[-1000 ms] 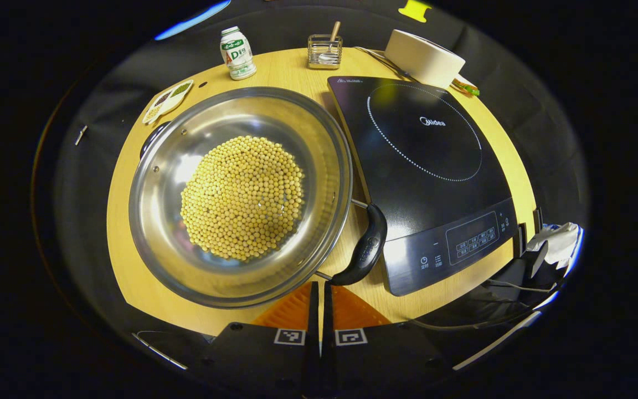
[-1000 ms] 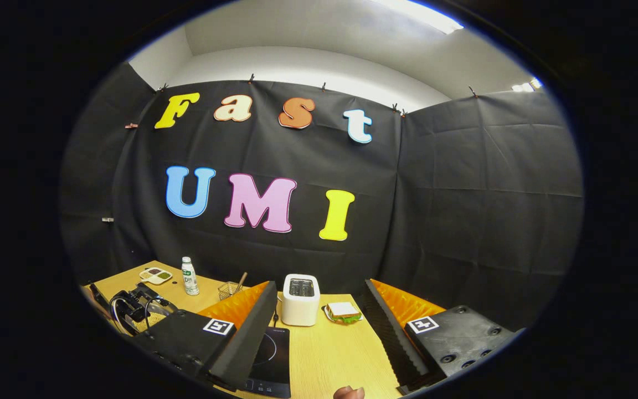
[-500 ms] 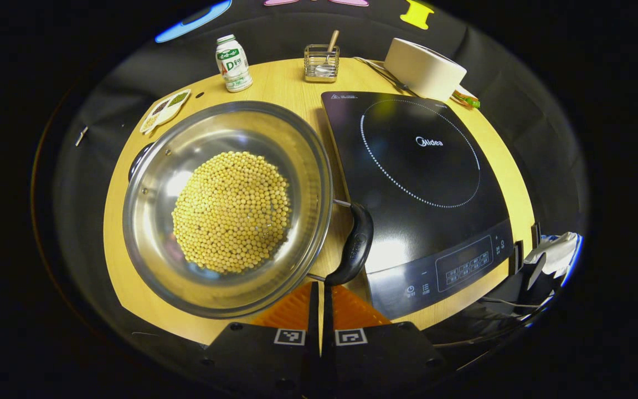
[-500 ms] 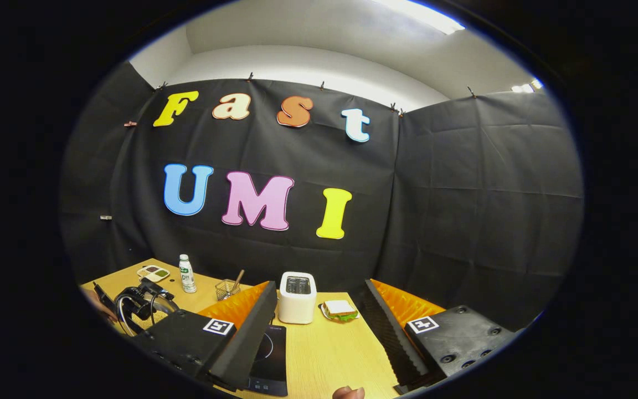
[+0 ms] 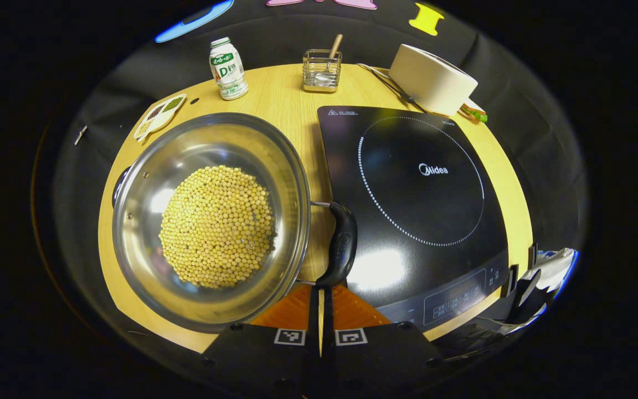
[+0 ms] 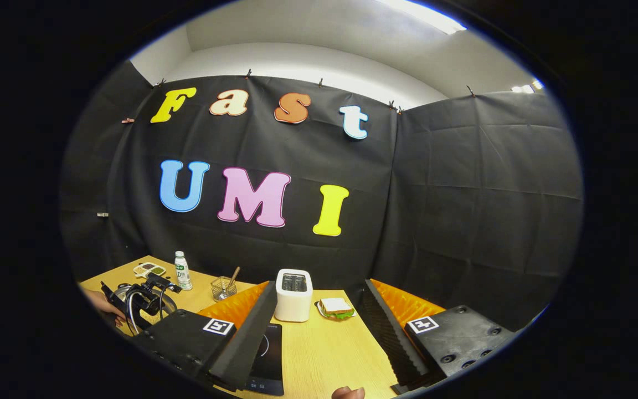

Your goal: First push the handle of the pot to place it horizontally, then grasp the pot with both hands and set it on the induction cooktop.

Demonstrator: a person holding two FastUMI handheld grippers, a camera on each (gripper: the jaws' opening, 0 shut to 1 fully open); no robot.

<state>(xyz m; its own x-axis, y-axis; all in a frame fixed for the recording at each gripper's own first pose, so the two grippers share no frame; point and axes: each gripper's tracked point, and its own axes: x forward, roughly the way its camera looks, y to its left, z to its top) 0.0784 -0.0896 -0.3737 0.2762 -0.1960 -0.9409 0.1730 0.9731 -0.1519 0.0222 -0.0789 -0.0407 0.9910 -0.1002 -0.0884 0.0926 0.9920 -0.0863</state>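
Left gripper view, near to far. The left gripper points down at the table from above, its two fingers pressed together with a thin slit between them, holding nothing. The fingertips sit just at the near end of the black handle of the pot. The handle runs beside the pot's right rim, joined to it by two thin metal rods, and lies between the pot and the cooktop. The pot stands on the table left of the cooktop, not on it, and holds a mound of yellow beans. Beyond the pot lie a small dish and a bottle; a wire basket with a spoon stands behind the cooktop, and a toaster stands at the far right.

Right gripper view, near to far. The right gripper is held level above the table, aimed at the booth wall, its fingers spread wide with nothing between them. A fingertip of the hand shows at the bottom edge. Between the fingers stand the toaster and a sandwich. At far left, the left gripper hangs over the pot.
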